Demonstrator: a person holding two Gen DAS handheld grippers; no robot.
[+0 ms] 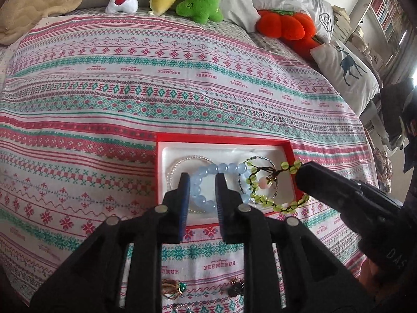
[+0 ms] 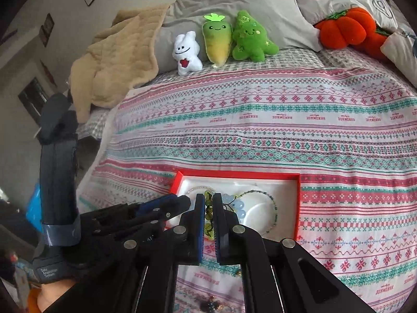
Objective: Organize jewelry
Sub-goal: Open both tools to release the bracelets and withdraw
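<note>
Left gripper [image 1: 200, 176]: jaws parted, empty, above the blue bead bracelet [image 1: 219, 170] lying in the red tray [image 1: 221, 138] on the bed. Right gripper [image 2: 208, 197]: clamped on the green bead bracelet [image 1: 278, 203], at the tray's right edge.

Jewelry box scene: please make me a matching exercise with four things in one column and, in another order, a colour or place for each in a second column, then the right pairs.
Things:
1. green bead bracelet
2. blue bead bracelet
3. jewelry box
4. rings

Descriptions:
A. red rim, white lining
B. on the cloth, outside the box, near the camera
C. held in the right gripper
D. lying in the box, between the open fingers of the left gripper

Pairs: 1-C, 2-D, 3-A, 4-B
</note>
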